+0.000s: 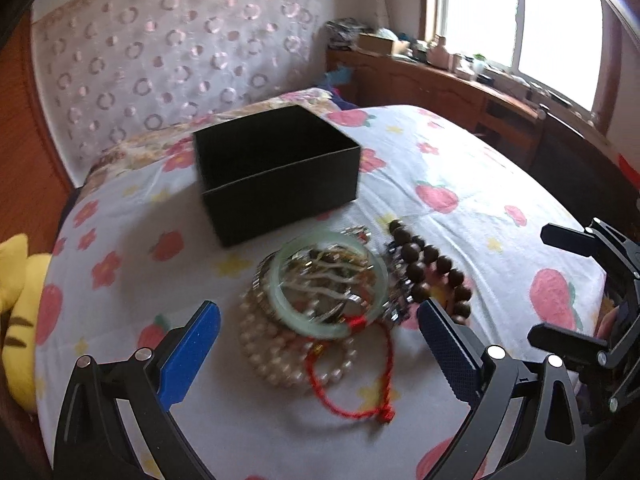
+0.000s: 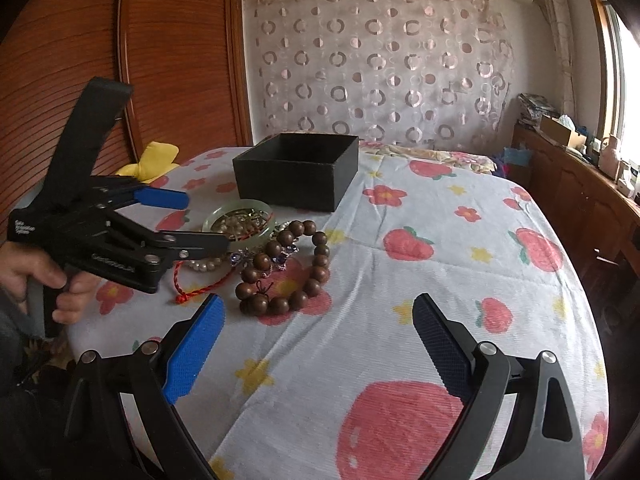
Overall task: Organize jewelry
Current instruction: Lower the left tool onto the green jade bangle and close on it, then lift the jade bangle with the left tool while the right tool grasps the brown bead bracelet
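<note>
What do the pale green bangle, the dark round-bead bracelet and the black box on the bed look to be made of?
Green bangle: looks like jade or glass, going by its smooth, glossy, translucent ring.
Bead bracelet: likely polished wood; the dark brown round beads show a soft sheen.
Black box: probably paperboard, with thin straight walls and a matte, unreflective surface.

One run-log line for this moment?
left gripper: open over jewelry pile, jade bangle on top | right gripper: open, empty | black box: empty

Daylit window; wooden cabinet; circle-patterned curtain.
</note>
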Available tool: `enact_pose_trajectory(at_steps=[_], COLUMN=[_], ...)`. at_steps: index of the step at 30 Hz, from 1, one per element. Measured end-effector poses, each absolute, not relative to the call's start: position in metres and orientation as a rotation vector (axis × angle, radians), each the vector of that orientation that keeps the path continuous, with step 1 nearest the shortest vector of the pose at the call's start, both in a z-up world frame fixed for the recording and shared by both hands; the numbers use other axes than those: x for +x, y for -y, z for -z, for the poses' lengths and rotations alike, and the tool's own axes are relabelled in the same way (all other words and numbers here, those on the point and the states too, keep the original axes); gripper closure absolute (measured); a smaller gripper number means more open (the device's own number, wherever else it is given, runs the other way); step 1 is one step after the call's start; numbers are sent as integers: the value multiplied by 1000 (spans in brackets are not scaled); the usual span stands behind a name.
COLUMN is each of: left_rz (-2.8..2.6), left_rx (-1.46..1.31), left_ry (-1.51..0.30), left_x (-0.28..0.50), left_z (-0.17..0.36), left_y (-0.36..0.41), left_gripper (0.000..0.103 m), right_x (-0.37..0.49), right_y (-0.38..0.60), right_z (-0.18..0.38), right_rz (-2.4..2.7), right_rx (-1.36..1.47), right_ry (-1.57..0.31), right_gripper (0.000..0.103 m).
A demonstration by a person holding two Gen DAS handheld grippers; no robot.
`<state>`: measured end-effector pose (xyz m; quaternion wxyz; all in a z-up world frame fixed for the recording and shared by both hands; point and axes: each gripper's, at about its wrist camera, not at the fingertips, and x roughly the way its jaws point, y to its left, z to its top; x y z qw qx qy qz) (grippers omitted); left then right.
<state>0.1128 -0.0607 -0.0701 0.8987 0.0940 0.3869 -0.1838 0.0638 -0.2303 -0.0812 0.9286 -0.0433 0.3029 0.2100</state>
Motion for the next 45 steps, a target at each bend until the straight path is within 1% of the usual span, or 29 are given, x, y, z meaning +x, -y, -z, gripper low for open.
enact_pose_trajectory(at_steps=[3, 5, 13, 19, 20, 22, 23, 26, 30, 38, 40, 41, 42, 45], left_rz=[404, 414, 427, 436, 437, 400, 385, 418, 428, 427, 447, 452, 448, 457], left_rx=[231, 244, 261, 235, 223, 211, 203, 177, 159, 179, 151, 137, 131, 127], left_ry=[-815, -832, -875, -851, -842, -819, -827, -848, -855, -883, -891, -894, -894, -890], left_x=[122, 129, 146, 143, 141, 138, 138, 139, 141, 153, 156, 157, 158, 157], left_z=[71, 73, 81, 79, 78, 72, 71, 72, 73, 77, 77, 77, 78, 79], left_y=[71, 76, 83, 77, 74, 68, 63, 57, 58, 64, 60, 58, 55, 52], left_gripper=[21, 24, 25, 31, 37, 69, 88, 88, 81, 81, 85, 91, 94, 95], right_x=[64, 64, 65, 65, 65, 66, 66, 68, 69, 68, 68, 68, 67, 67], right_y=[232, 233, 233, 232, 232, 230, 229, 224, 220, 220, 221, 221, 222, 223], right_z=[80, 78, 76, 76, 76, 76, 76, 75, 73, 73, 73, 74, 74, 75], right_rz=[-429, -430, -432, -431, -431, -432, -434, -438, -440, -440, -438, -437, -436, -437], right_rx=[-88, -86, -85, -92, -93, -96, -99, -116, -123, -118, -113, -110, -107, -106], right_ry=[-616, -613, -608, -606, -605, -604, -605, -606, -601, -593, -591, -591, -590, -591], right_gripper=[7, 7, 7, 7, 7, 7, 7, 7, 7, 7, 7, 7, 7, 7])
